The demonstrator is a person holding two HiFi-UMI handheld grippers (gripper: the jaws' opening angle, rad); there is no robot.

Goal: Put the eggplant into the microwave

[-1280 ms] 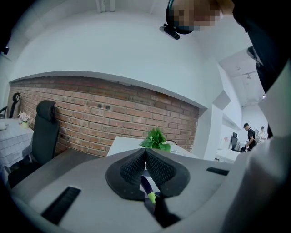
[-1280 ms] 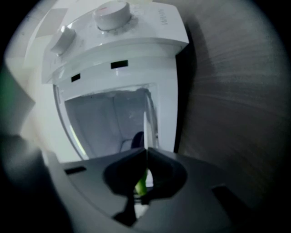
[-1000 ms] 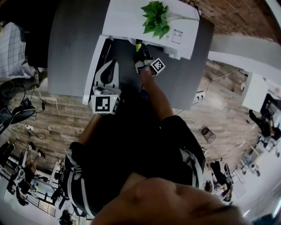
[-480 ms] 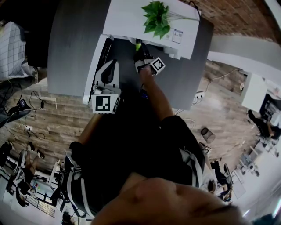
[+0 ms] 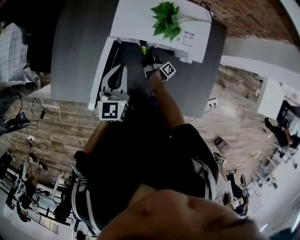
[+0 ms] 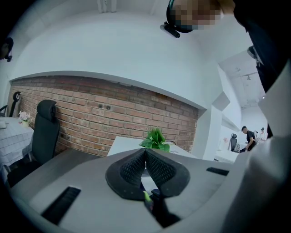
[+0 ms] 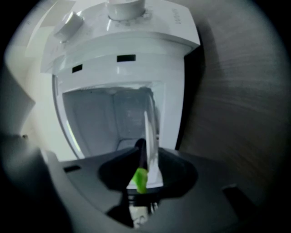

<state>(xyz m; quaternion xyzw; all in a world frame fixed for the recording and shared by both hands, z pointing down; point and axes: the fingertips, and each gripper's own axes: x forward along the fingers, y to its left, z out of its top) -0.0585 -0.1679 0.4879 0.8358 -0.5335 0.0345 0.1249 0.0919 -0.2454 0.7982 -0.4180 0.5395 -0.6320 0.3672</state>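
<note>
1. Head view. Only this view shows both tongs at once. The white microwave (image 5: pixel 136 18) stands at the far edge of the grey desk (image 5: pixel 79 47) with a green plant (image 5: pixel 166 19) on its top. Its door (image 5: pixel 99 75) hangs open toward us at the left. The left tongs (image 5: pixel 119 70) sit just beside that door, over the desk. The right tongs (image 5: pixel 147 54) reach to the microwave's front opening, where the green tip of the eggplant (image 5: pixel 144 48) shows at their end. We cannot read either pair of jaws from here.

2. Right gripper view. Only here do we see into the open, white cavity, with two dials (image 7: pixel 127 7) on the control panel. The right tongs' jaws are opening. The eggplant, with its dark body and green stem, stands between them at the mouth of the cavity. A bright sliver of light separates it from the right-hand pad.

3. Left gripper view. The left tongs are closed, pad against pad, with nothing gripped. This view alone shows the brick wall (image 6: pixel 91 113) and a dark chair (image 6: pixel 45 132) behind the desk. The plant appears just above the jaw tips.
</note>
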